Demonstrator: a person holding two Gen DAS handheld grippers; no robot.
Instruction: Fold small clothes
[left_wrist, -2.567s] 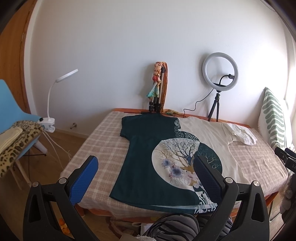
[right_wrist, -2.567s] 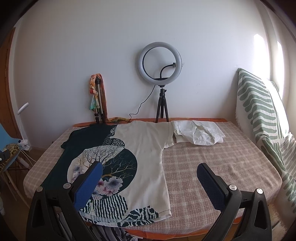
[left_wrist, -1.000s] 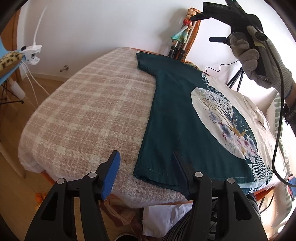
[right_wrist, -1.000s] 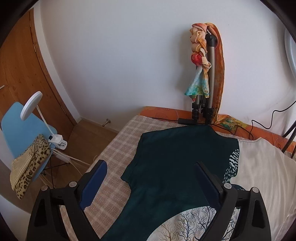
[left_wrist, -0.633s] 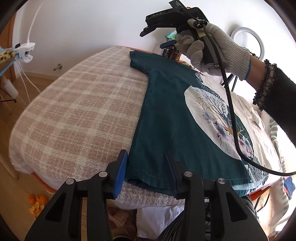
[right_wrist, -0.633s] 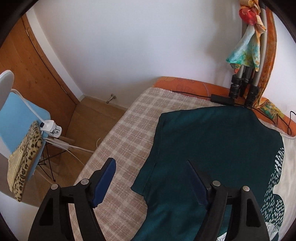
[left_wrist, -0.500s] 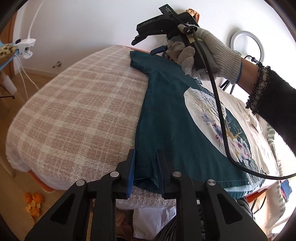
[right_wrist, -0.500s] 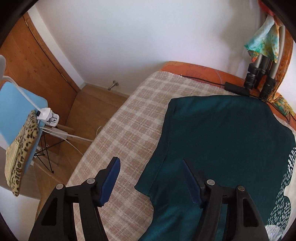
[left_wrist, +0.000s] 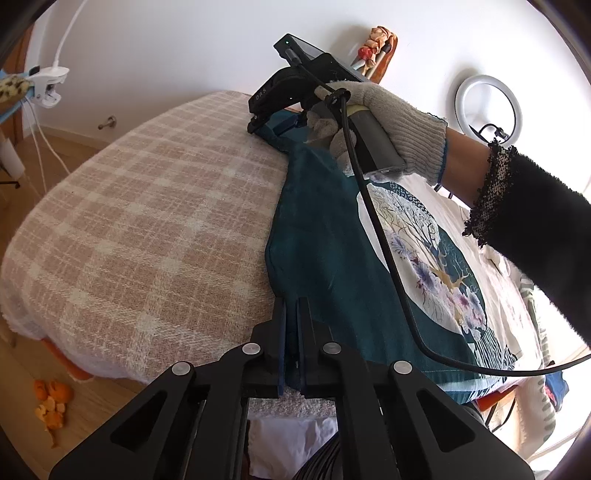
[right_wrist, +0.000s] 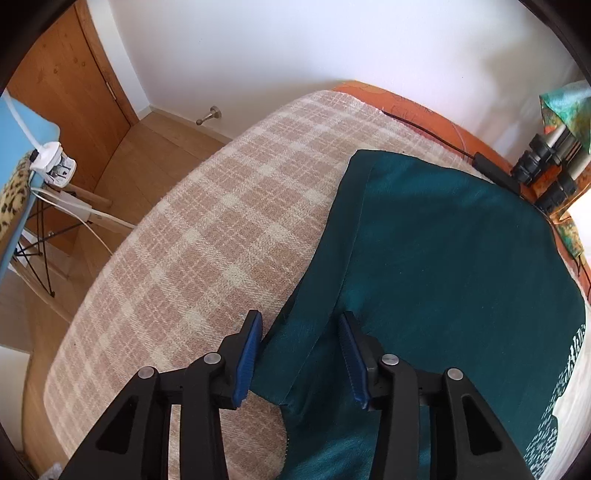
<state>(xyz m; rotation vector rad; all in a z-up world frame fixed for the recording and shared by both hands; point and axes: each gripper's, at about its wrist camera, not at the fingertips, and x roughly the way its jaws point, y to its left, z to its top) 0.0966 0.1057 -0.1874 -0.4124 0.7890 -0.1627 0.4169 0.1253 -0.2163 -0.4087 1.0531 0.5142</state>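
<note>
- Starting the first fold, by the look of it: in the left wrist view the left gripper (left_wrist: 291, 332) is clenched on the T-shirt (left_wrist: 332, 251) hem at the bed's (left_wrist: 147, 221) near edge; shirt otherwise lies flat.
- In the right wrist view the right gripper (right_wrist: 301, 354) straddles the teal sleeve (right_wrist: 314, 295) near the bed's left edge, pads apart, not yet clamped.

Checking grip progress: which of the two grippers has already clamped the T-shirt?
The left gripper, shut on the T-shirt hem corner; the right gripper straddles the sleeve, jaws apart.
</note>
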